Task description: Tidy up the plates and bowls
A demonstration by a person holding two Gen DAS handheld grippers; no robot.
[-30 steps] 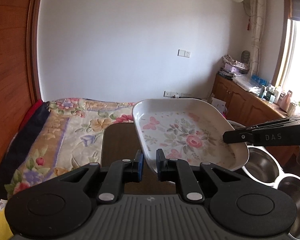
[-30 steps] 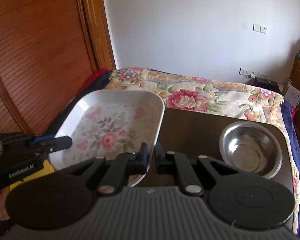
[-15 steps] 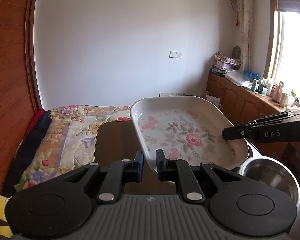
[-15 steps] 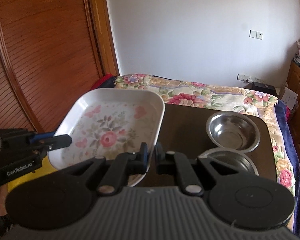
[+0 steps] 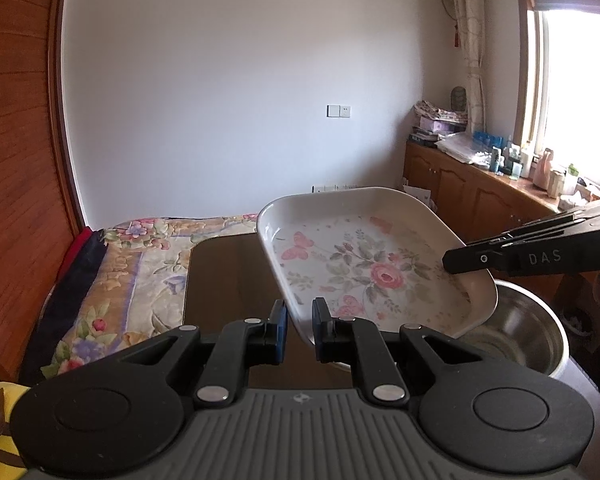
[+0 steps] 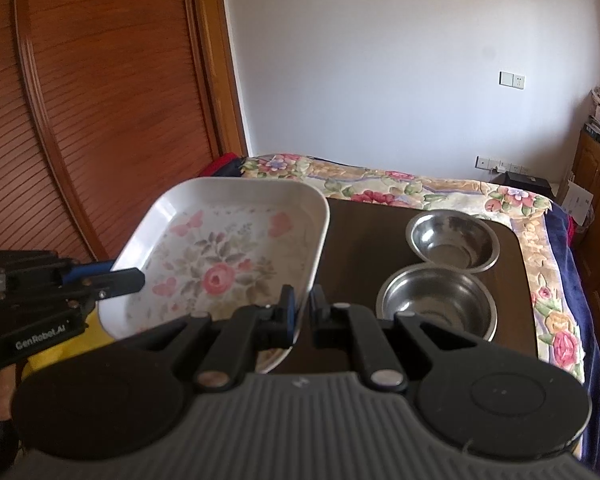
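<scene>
Left to right across the right wrist view: the left gripper (image 6: 138, 278) is reaching in from the left edge, its fingers closing on the left rim of the floral tray (image 6: 228, 256), a white rectangular dish with rounded corners and a pink rose printed at its centre. The tray is being held clear of the dark table (image 6: 360, 240), tilting slightly, with its left part hanging out past the table's left edge. The right gripper (image 6: 304, 312) is clamping the tray's near right rim, the rim sitting between its two fingers, one blue-padded fingertip (image 6: 288, 310) pressing the inner wall. To the right of the tray, two steel bowls are standing upright on the table along its right edge: the larger steel bowl (image 6: 436, 300) toward the near right corner and the smaller steel bowl (image 6: 452, 240) just behind it, their rims appearing to touch. A floral bedspread (image 6: 440, 188) is lying under the table and showing beyond its far and right edges. In the left wrist view, the left gripper (image 5: 300, 322) is pinching the tray's (image 5: 364, 264) near corner, while the right gripper (image 5: 456, 262) is entering from the right edge and gripping the opposite rim; one steel bowl (image 5: 528, 332) is showing below the tray's right corner, partly hidden by it.
</scene>
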